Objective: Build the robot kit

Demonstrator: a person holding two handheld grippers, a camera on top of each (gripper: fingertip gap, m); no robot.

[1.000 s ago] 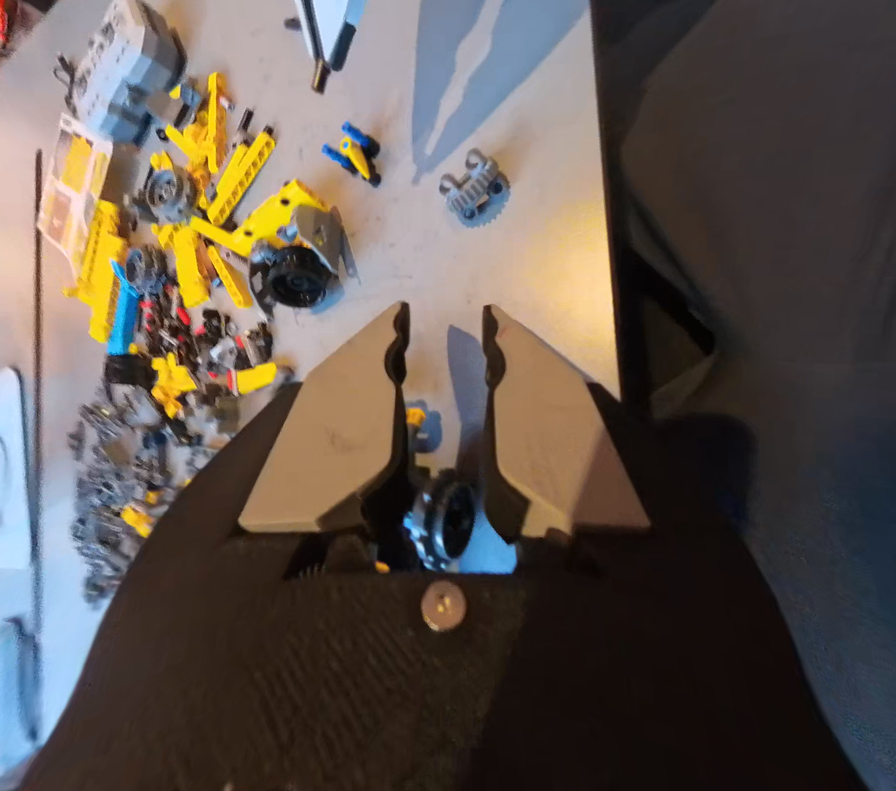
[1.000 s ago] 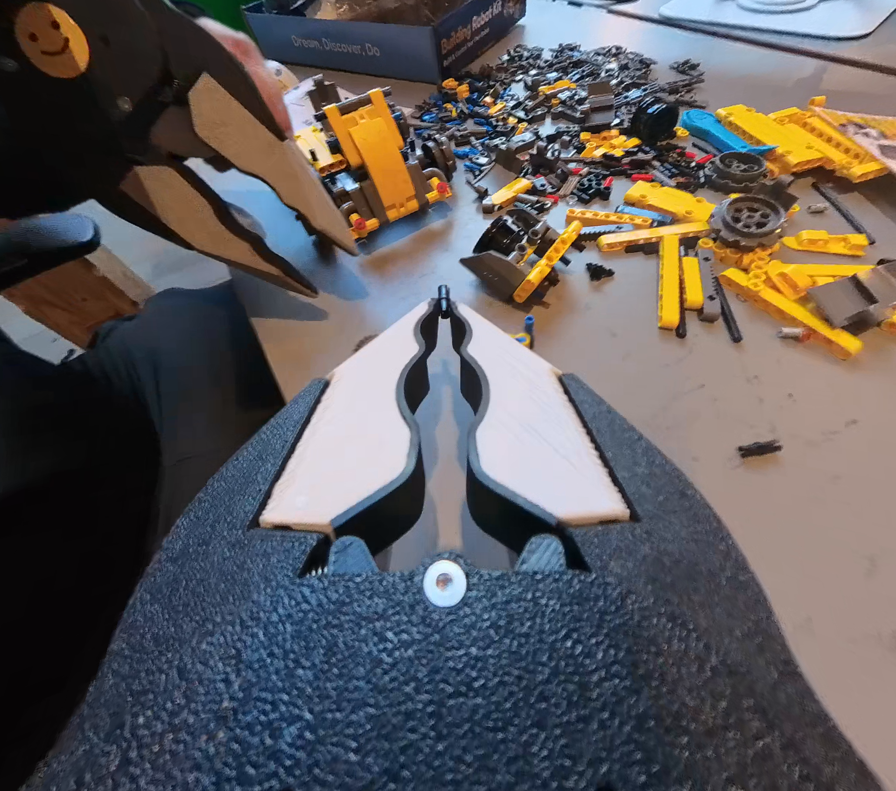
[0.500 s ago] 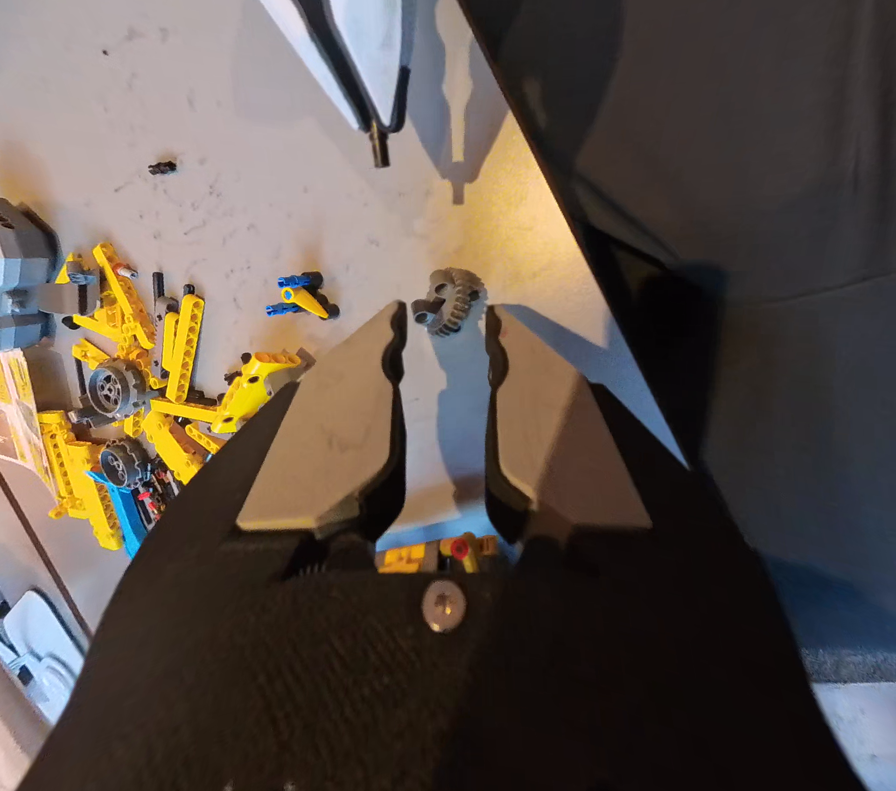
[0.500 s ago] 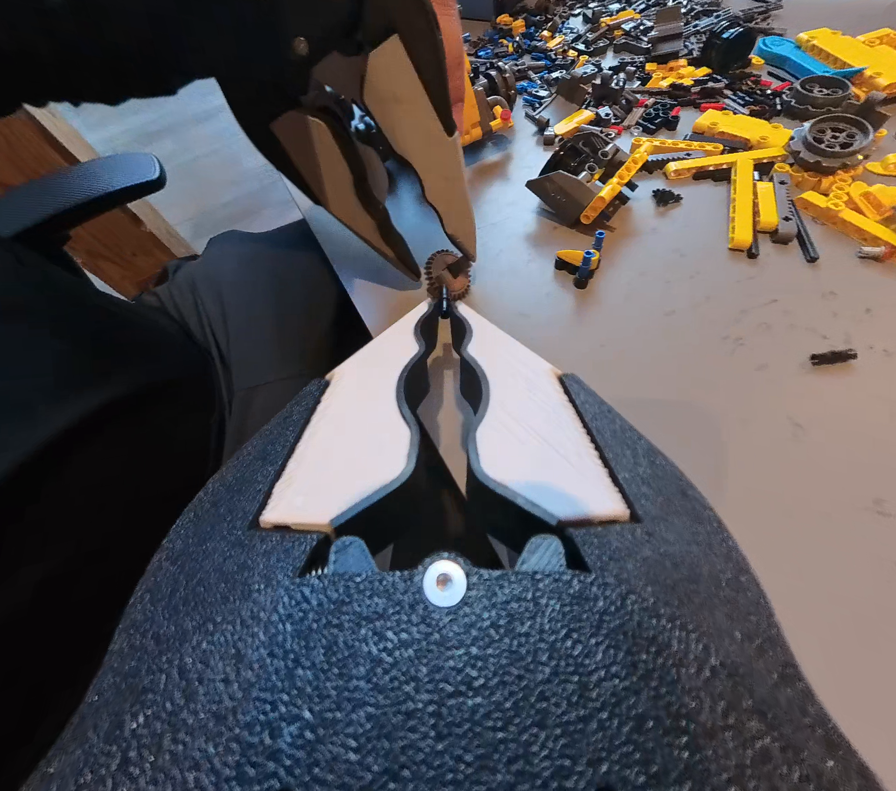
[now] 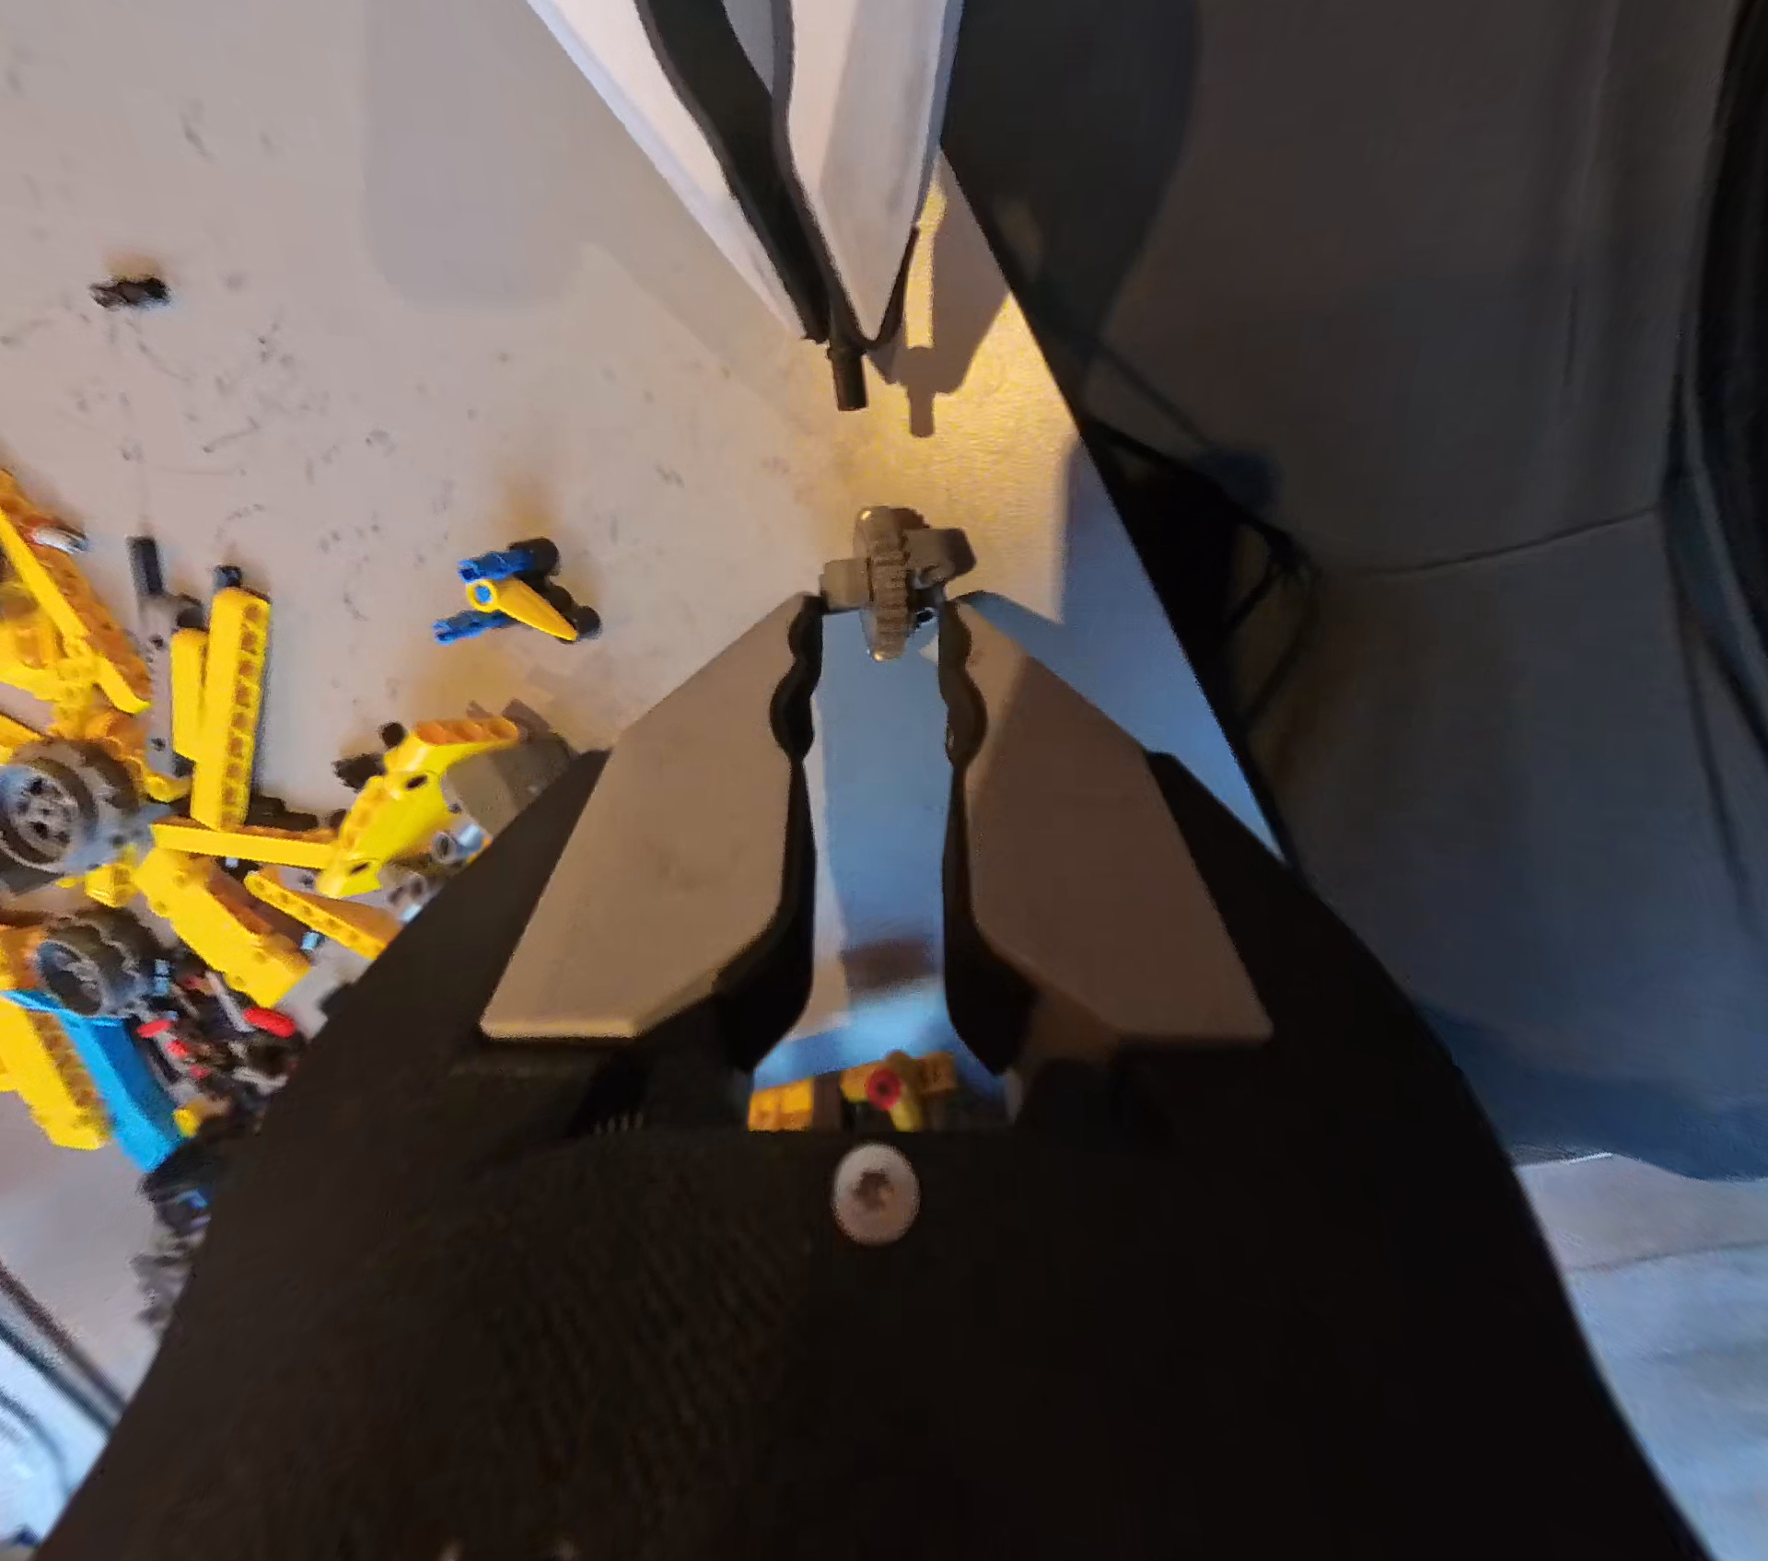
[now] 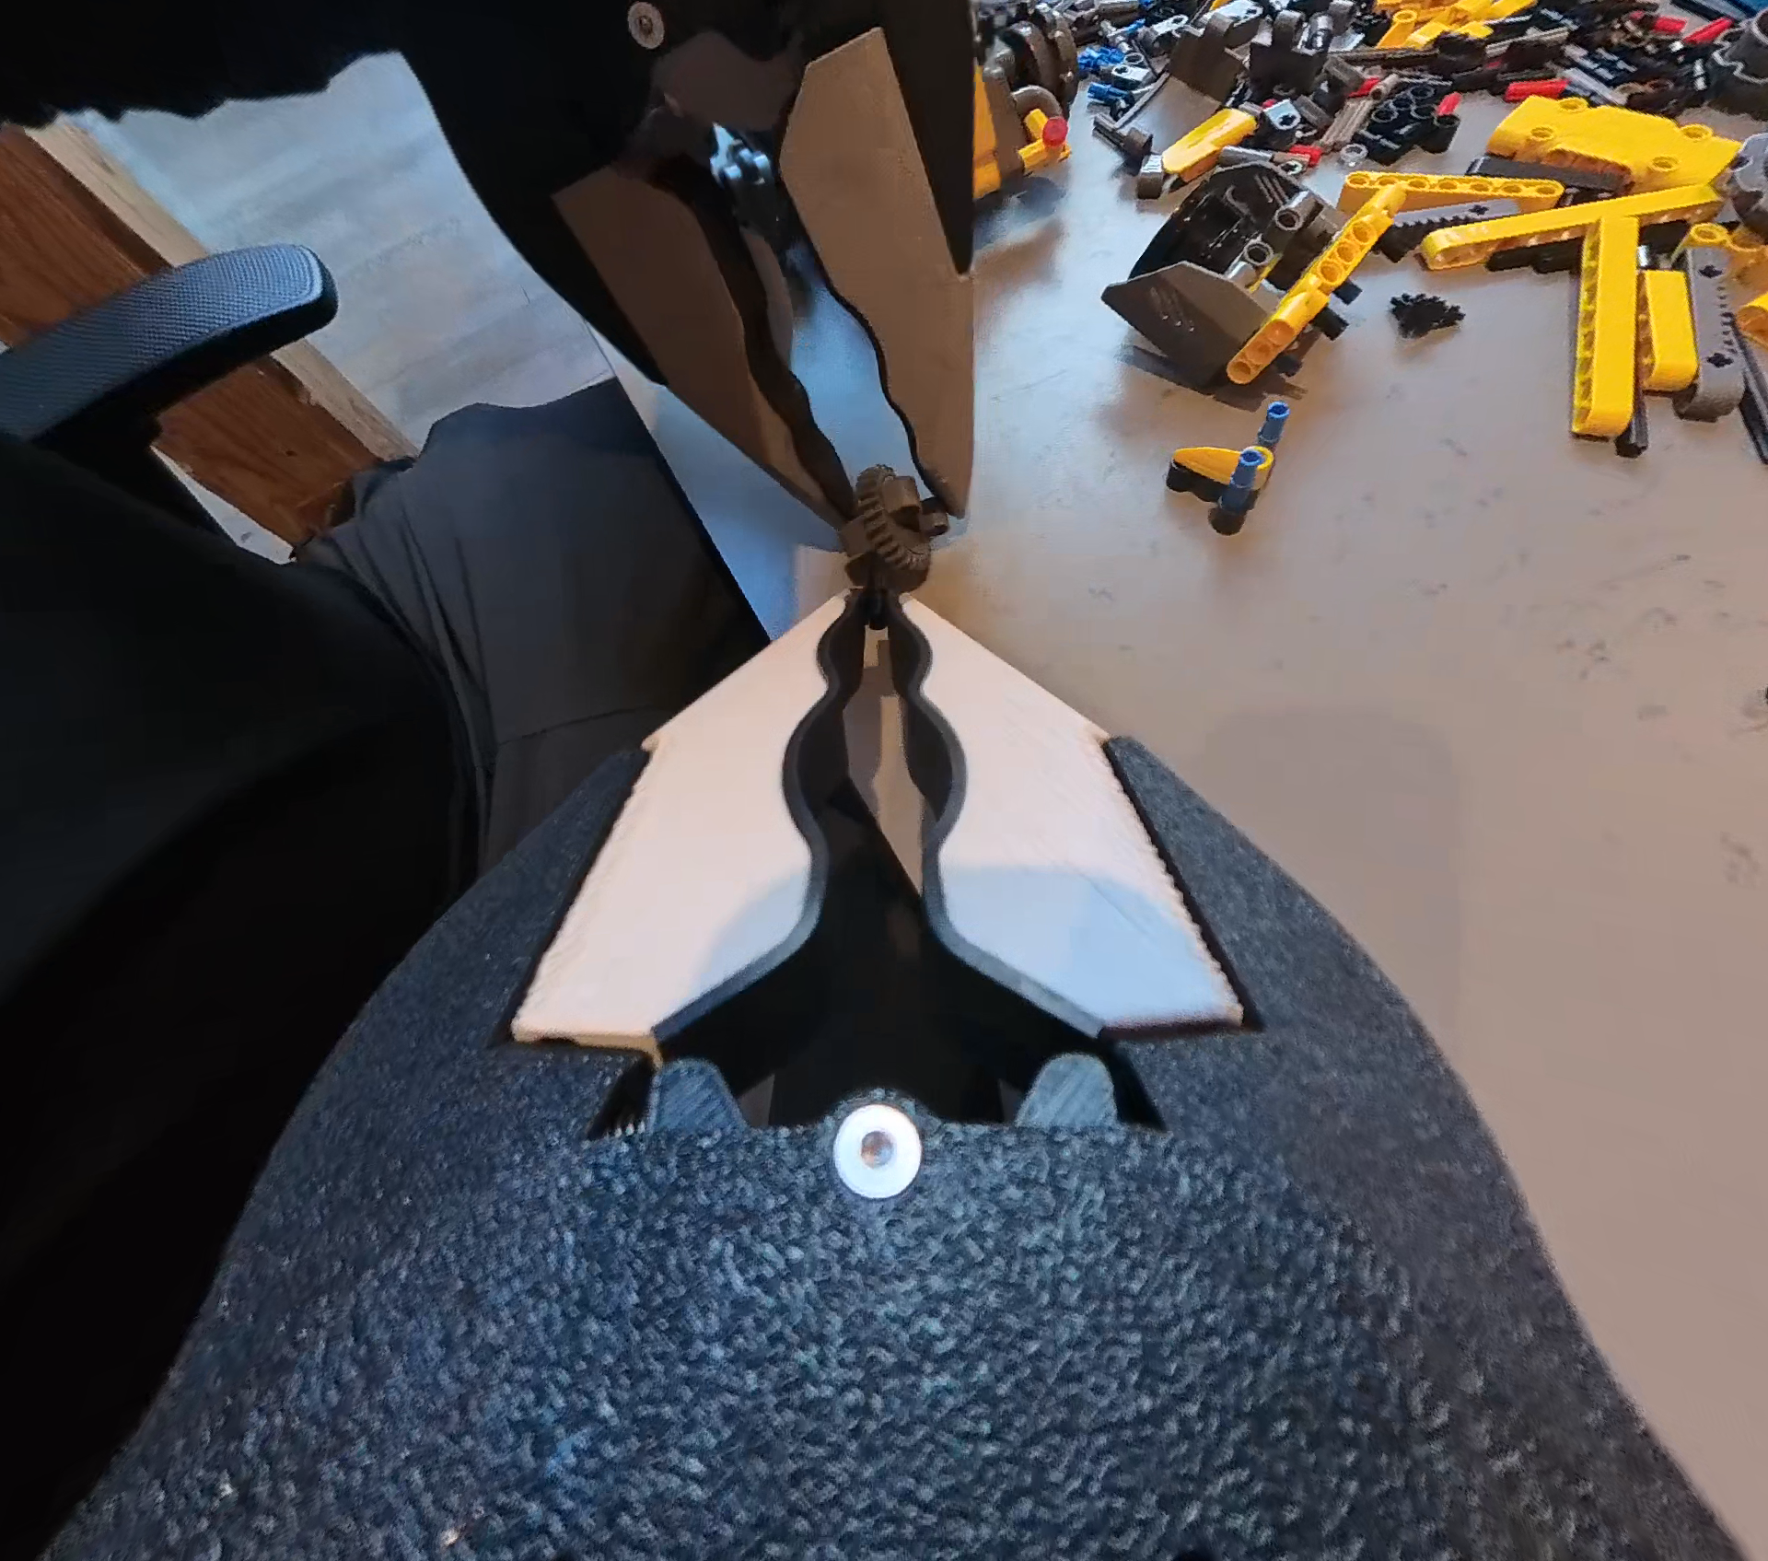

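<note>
My left gripper [image 5: 878, 606] clasped the grey gear piece [image 5: 895, 579] at its tips, while my right gripper [image 6: 872, 604] pinched 1 black pin [image 5: 847, 388] beside it.

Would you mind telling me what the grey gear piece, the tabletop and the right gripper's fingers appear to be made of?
Grey gear piece: likely moulded plastic, matte, with crisp uniform teeth.
Tabletop: a smooth pale grey surface, scuffed and speckled; laminate or painted board, cannot tell which.
Right gripper fingers: white, faintly ribbed faces suggesting printed plastic, edged with black, possibly rubbery, lining.
</note>
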